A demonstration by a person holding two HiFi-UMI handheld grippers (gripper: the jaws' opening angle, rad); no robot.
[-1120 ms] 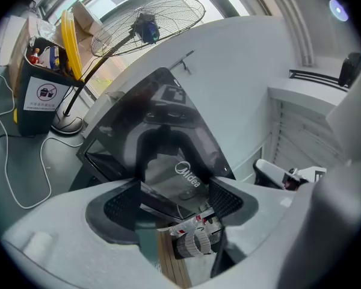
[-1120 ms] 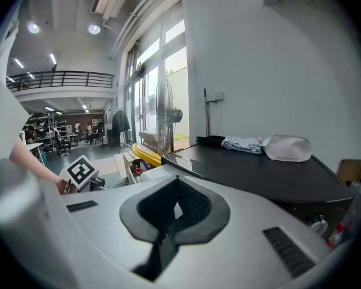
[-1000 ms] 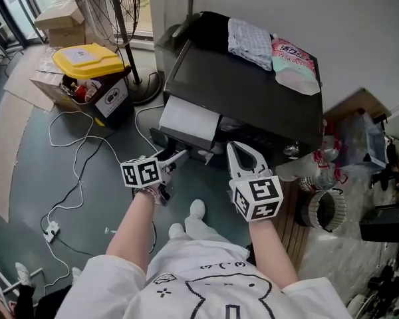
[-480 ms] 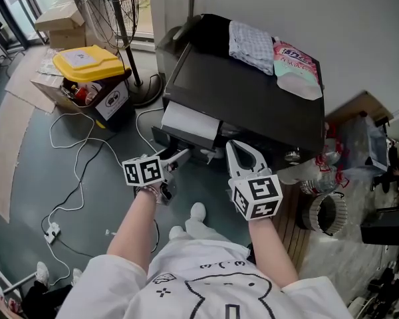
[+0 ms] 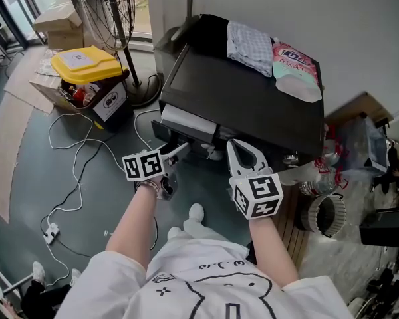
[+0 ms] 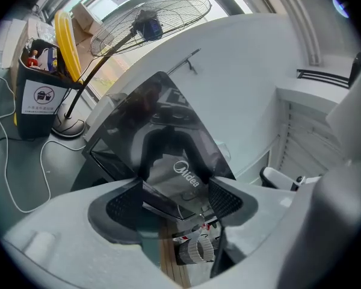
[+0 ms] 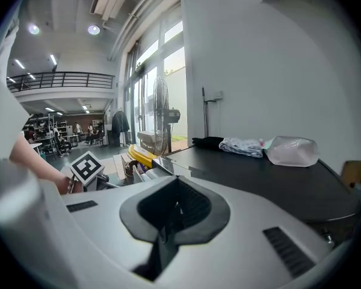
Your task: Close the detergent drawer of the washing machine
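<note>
Jaws apart, left hand-held gripper (image 5: 178, 151) touches detergent drawer (image 5: 185, 119).

On your left, a yellow-lidded bin (image 5: 86, 64) stands near a fan (image 5: 113, 8), with white cables (image 5: 72, 181) looping over the floor (image 5: 26, 151). Ahead of you, a checked cloth (image 5: 251, 44) lies just beside a pink pouch (image 5: 294, 68).
</note>
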